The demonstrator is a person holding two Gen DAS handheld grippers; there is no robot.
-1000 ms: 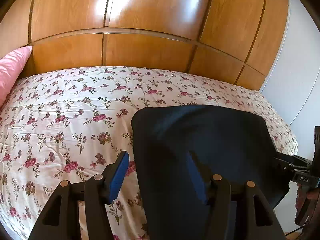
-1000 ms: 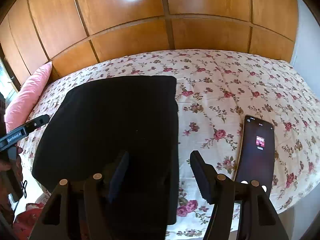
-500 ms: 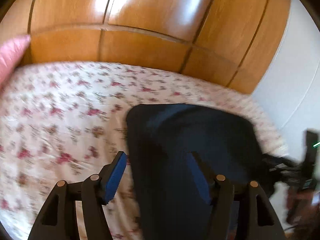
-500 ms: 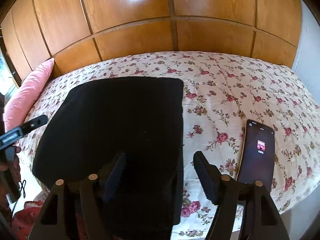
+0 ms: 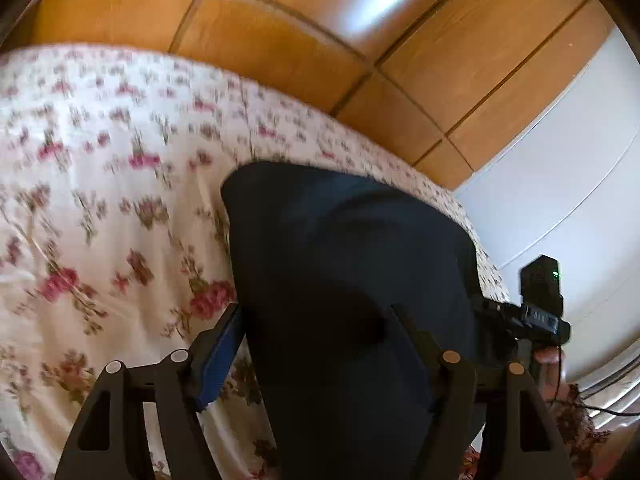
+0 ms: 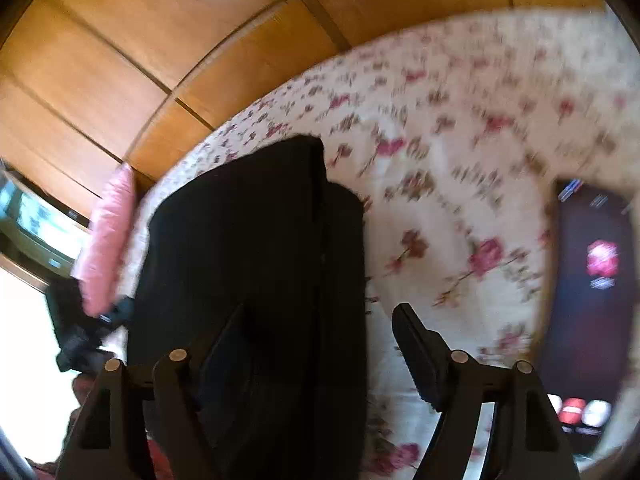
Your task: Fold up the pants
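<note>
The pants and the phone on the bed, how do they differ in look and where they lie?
The pants are dark, soft cloth, folded in layers; the phone is a flat, rigid slab with a lit screen. The pants take up far more of the floral bedspread than the phone. The pants lie under the right gripper; the phone lies apart, off to that gripper's right. Both are dark and rest flat on the bedspread.

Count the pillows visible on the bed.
1. A pink pillow lies at the bed's far left end in the right wrist view, against the wood panels; others may be out of frame.
</note>
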